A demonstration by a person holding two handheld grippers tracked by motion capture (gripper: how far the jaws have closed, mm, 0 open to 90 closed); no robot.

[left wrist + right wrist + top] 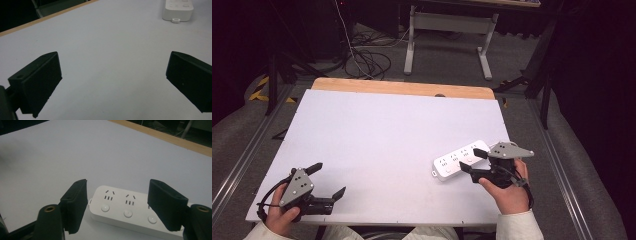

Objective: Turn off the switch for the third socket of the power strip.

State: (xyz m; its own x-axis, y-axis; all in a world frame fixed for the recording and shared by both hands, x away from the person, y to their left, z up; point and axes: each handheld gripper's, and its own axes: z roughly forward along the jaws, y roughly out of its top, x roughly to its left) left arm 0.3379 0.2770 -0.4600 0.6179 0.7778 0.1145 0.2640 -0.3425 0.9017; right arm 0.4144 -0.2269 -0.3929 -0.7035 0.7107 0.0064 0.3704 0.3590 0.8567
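A white power strip (460,159) lies on the white table (382,135) at the right, angled from near left to far right. My right gripper (476,162) hovers at its near-right end, jaws open and set to either side of the strip (125,208), not touching it. Three socket sets and round buttons show in the right gripper view. My left gripper (328,179) is held at the table's near-left corner, open, with nothing between its jaws. In the left gripper view, one end of the strip (178,9) sits far off at the upper right.
A wooden strip (402,88) runs along the table's far edge. Beyond it stand a white frame's legs (412,45) and loose cables (367,62) on the floor. Metal rails (562,165) flank the table on both sides.
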